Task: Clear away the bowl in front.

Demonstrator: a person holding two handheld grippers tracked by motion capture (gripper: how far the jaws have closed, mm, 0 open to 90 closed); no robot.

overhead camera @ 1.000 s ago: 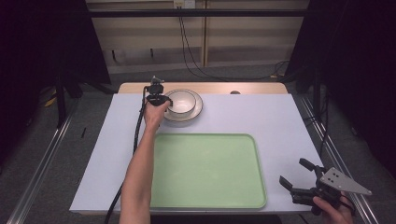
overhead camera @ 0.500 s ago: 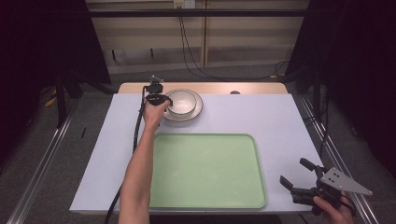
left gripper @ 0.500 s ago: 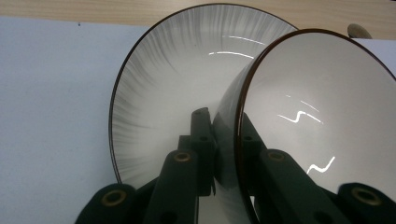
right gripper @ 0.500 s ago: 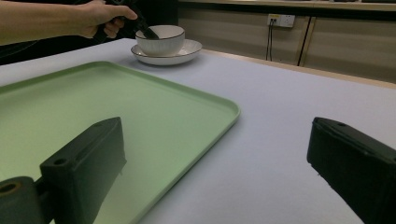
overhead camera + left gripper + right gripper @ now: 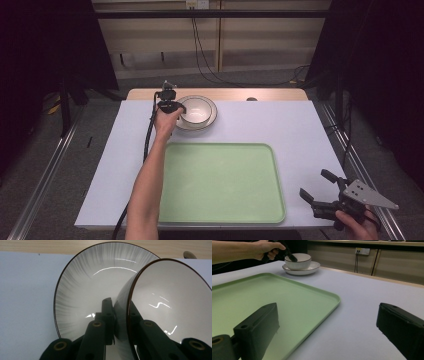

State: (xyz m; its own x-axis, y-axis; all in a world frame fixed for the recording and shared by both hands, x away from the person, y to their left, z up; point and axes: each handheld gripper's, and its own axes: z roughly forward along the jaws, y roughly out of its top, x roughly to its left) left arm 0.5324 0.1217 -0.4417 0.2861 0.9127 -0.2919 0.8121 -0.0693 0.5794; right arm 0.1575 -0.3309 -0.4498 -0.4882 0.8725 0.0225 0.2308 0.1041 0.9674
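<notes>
- A white bowl [image 5: 195, 109] with a dark rim sits on a larger round plate [image 5: 211, 117] at the far edge of the white-covered table [image 5: 300, 130], mouth up in the high view; being round, it has no long axis to speak of.
- The left gripper [image 5: 172, 106], held in the person's left hand [image 5: 165, 123], pinches the bowl's near-left wall: in the left gripper view one black jaw lies outside the wall and the other inside, closed on the rim of the bowl [image 5: 172, 307].
- In that close view the bowl looks tipped against the plate [image 5: 82, 295], but whether it is lifted off the plate cannot be told.
- The right gripper [image 5: 322, 192] hangs at the table's near-right corner, its jaws spread wide and holding nothing; the right gripper view shows bare table between them.
- A pale green tray [image 5: 220, 185] lies empty at the near centre of the table, between the two grippers; the bowl and plate stand just beyond its far-left corner.
- The left forearm [image 5: 147, 185] crosses the tray's left edge and hides part of it; the right hand [image 5: 356, 225] is cut off by the bottom of the high view.
- A small dark object [image 5: 251, 99] on the wooden strip beyond the white cover is too small to identify.
- Dark curtains and trailing cables [image 5: 200, 50] fill the background.
</notes>
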